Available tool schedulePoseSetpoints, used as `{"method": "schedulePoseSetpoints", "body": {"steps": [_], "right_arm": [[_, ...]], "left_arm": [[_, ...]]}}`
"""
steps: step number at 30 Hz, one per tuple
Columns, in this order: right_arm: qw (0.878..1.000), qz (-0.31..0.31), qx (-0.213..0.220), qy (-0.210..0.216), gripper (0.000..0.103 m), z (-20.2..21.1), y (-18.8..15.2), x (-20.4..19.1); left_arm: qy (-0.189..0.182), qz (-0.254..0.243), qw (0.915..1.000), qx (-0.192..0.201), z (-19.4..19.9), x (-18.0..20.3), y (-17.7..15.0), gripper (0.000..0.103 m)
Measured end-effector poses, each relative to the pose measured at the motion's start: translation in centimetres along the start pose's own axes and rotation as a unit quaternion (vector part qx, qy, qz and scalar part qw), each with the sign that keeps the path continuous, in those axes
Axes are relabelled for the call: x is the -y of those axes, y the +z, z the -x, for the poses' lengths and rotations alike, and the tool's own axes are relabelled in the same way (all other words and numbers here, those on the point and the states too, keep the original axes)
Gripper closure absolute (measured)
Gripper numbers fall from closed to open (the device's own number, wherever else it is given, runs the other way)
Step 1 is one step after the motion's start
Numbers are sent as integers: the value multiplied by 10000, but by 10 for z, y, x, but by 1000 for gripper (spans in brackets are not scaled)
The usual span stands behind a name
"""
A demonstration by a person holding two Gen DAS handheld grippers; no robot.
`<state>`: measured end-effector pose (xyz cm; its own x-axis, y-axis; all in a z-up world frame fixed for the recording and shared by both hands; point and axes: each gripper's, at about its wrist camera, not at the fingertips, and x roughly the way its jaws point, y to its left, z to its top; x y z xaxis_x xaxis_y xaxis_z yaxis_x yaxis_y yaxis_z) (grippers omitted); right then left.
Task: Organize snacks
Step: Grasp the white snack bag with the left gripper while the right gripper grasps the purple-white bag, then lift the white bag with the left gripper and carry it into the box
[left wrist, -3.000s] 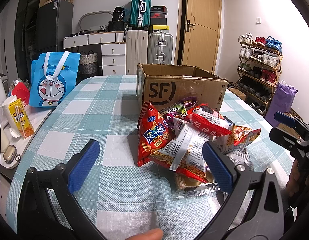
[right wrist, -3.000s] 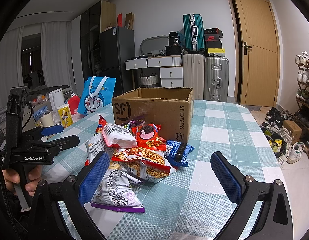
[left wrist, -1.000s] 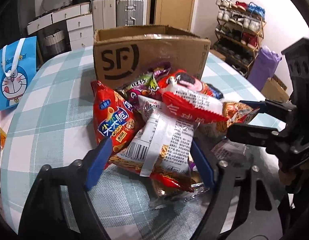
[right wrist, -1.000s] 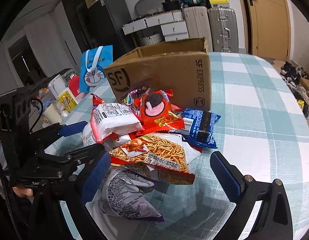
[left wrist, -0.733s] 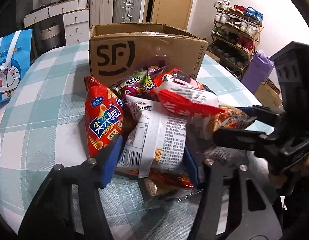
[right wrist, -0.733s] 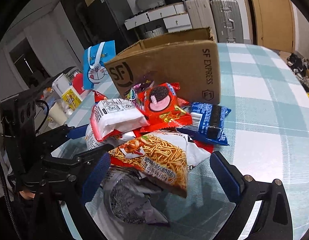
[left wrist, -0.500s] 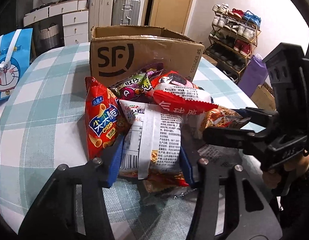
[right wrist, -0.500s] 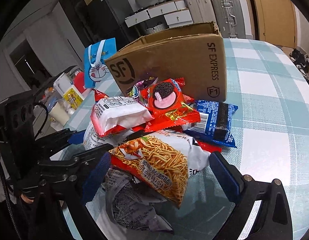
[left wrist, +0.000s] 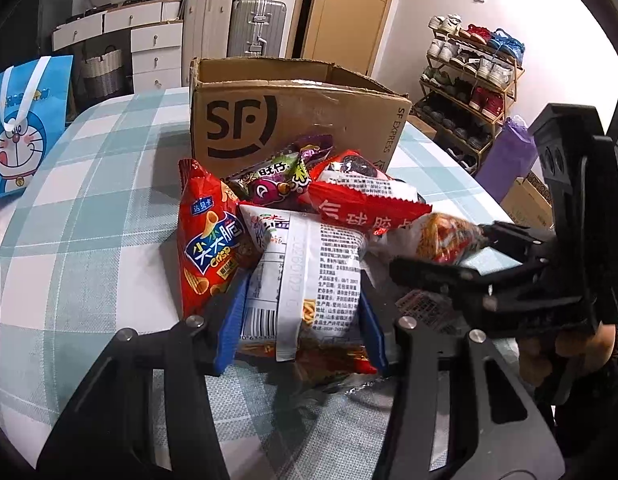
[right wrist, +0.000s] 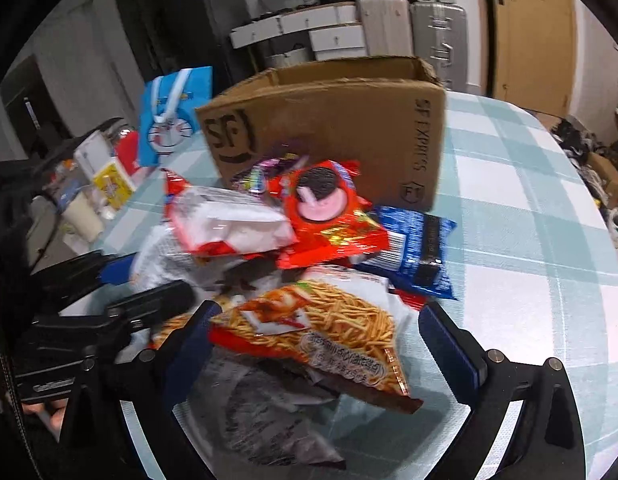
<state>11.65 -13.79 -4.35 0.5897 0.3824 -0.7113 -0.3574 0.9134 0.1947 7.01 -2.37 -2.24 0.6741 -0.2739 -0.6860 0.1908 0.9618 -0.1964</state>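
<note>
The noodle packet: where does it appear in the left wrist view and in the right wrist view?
Left wrist view: the noodle packet is low in the centre, printed back up, clamped between the left gripper's pads.
Right wrist view: noodle picture up, lower centre, between the right gripper's closing jaws.
Shared landmark: the SF box behind the pile.

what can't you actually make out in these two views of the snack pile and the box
- Inside of the SF cardboard box: both views, hidden by its front wall.
- Bags at the bottom of the pile: both views, covered by the noodle snack bag and others.
- Right tongs' pads, closing around that bag: right wrist view, motion blur hides any contact.
- Print on the grey crumpled wrapper: right wrist view, blurred.
</note>
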Motion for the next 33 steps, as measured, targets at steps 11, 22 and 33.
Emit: {"method": "schedulePoseSetpoints", "body": {"steps": [11, 22, 33], "right_arm": [[9964, -467, 505, 504, 41, 29, -14, 31], [9887, -522, 1110, 866, 47, 66, -20, 39], [9802, -374, 1575, 1142, 47, 100, -18, 34]], "left_arm": [[-30, 18, 9999, 114, 13, -2, -4, 56], [-9, 130, 9993, 358, 41, -9, -14, 56], [45, 311, 9964, 792, 86, -12, -6, 56]]}}
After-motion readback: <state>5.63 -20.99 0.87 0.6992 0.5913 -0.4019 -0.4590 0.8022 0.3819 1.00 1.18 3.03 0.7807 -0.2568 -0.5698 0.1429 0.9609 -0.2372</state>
